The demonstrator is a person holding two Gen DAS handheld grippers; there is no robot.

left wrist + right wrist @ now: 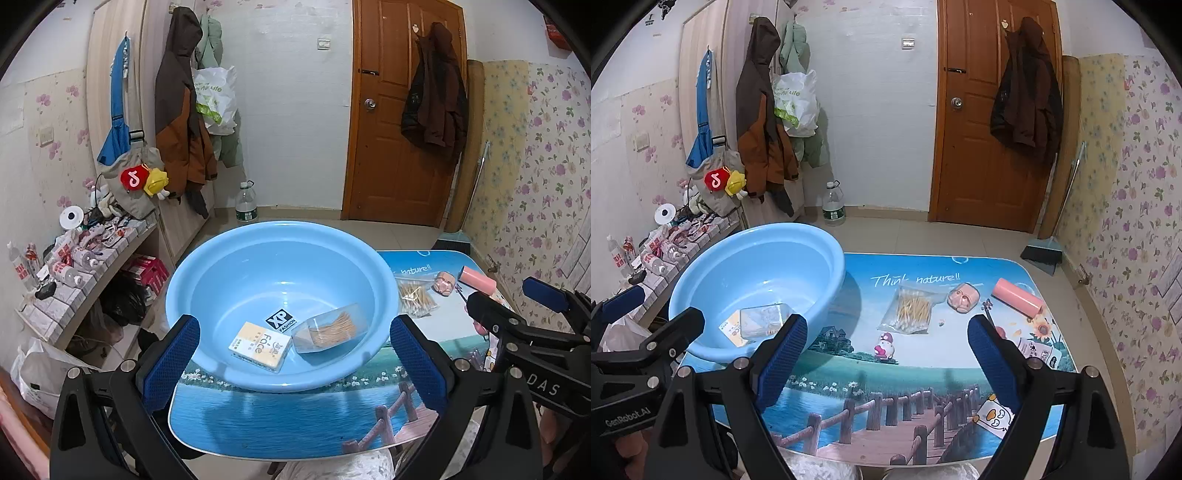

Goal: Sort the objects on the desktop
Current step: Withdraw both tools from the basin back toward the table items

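- Right wrist view: low table [849, 373] with rounded corners and a printed top showing a lake, a wooden footbridge and the words "Think nature!!"; it carries every item below.
- Round light-blue plastic basin [827, 251], on the table's left part, its rim reaching past the table's left edge; in the left wrist view it sits straight ahead [280, 229].
- Left gripper [295, 354], black frame with blue ribbed pads: jaws spread wide, nothing between them, held over the basin's near rim.
- Right gripper [886, 347], same build: jaws spread wide, empty, above the table's near middle; the loose items lie beyond its fingertips.
- Clear plastic bag of wooden-stick cotton swabs [910, 308], flat on the table just right of the basin.
- Pink cylindrical roll [1015, 295], lying on its side near the table's far right corner.
- Clear packet of tan sticks [328, 328], inside the basin, touching the tissue pack.
- White-and-yellow tissue pack marked "Face" [260, 347], on the basin floor, left of the packet.
- Small flesh-pink moulded plastic piece [962, 297], between the swab bag and the pink roll.
- Small pink-and-white toy figure [884, 347], near the swab bag, on its near side.
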